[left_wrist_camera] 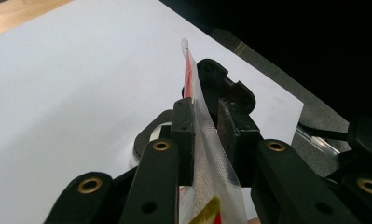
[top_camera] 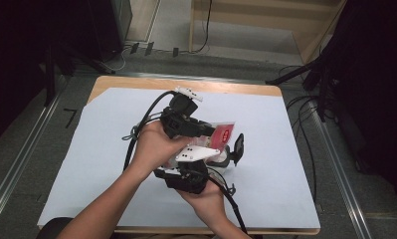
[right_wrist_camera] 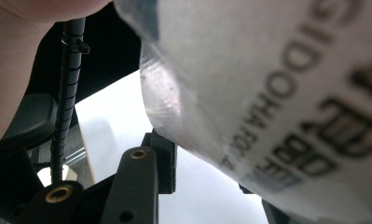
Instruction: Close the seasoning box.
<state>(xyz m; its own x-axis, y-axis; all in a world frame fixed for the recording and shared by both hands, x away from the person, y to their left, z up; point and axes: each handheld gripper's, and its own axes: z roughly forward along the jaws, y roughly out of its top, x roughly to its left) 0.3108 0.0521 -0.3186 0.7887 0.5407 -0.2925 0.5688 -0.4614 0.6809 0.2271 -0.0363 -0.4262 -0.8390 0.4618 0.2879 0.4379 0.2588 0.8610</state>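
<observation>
1. Your left gripper is clamping the clear sealed edge of a plastic packet between its two black jaws; in the left gripper view the film is standing edge-on between the pads, running up past their tips.
2. Your right gripper is reaching in from below. In the right gripper view the packet, with dark printed lettering, is hanging right over the jaws and hiding the far one, so you cannot tell whether it is gripping.
3. In the high view you are holding the packet, showing its red label, up off the white sheet near the middle of the table, between the two grippers.
4. Your left hand and left gripper are crossing above your right hand, crowding the packet.
5. A round container is sitting on the sheet just behind the jaws.
6. Black cables are trailing from both grippers.
</observation>
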